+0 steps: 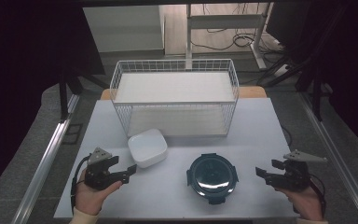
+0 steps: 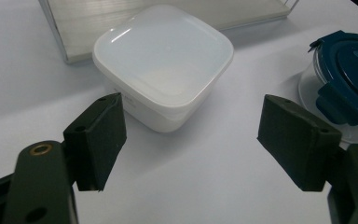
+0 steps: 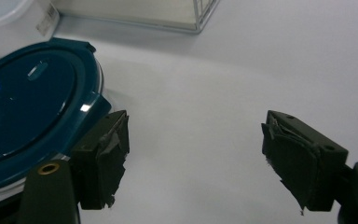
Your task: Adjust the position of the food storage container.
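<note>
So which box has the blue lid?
The round glass container, nearer the right gripper. Its lid is dark blue with clips; the square tub is all white.

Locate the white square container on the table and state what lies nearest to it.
In the high view, the white square container sits left of centre, just before the wire basket, with the left gripper close by and the round blue-lidded container to its right.

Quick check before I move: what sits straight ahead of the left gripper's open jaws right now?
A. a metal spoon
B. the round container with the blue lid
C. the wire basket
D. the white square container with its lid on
D: in the left gripper view the white square container sits lidded just beyond the open left gripper, while the blue-lidded round container lies off to the side.
</note>
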Motion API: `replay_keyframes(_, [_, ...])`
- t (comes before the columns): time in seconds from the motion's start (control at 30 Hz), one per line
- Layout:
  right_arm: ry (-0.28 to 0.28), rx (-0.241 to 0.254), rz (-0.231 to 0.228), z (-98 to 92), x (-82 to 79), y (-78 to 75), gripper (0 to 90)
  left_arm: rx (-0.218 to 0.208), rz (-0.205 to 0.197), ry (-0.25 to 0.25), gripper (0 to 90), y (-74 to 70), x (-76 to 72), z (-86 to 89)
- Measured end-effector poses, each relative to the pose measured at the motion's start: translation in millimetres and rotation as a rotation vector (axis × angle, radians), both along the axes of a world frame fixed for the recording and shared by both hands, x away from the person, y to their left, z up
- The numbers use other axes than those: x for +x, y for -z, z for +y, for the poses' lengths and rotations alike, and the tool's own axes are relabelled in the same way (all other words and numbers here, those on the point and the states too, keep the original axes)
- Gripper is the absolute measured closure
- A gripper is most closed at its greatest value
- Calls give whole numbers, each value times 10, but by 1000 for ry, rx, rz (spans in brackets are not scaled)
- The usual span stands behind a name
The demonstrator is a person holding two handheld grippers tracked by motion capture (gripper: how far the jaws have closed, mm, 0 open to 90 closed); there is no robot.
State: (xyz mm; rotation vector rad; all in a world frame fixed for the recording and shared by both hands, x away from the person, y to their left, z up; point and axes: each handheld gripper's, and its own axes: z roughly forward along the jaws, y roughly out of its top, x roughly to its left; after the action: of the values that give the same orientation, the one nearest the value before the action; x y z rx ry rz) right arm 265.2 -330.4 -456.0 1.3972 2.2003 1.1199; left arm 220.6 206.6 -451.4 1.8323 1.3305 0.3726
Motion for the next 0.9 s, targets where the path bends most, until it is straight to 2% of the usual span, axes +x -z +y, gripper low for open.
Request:
replay_keyframes(0.13, [9,-8,-4,14,1,24,232,11,2,11,232,9,0,-23])
replay_keyframes(0.43, [13,-26,-17,4,-18,-4,256,9,10,49,237,1,30,-54])
replay_keyframes(0.7, [14,-13,4,-31,-43,-14,295,11,10,53,237,-10,40,-78])
replay_keyframes(0.8, [32,-18,7,-33,-64,-25,302,24,17,29,238,-22,17,-114])
replay_keyframes(0.9, [18,-17,29,-24,-32,-24,305,33,16,45,233,-33,30,-157])
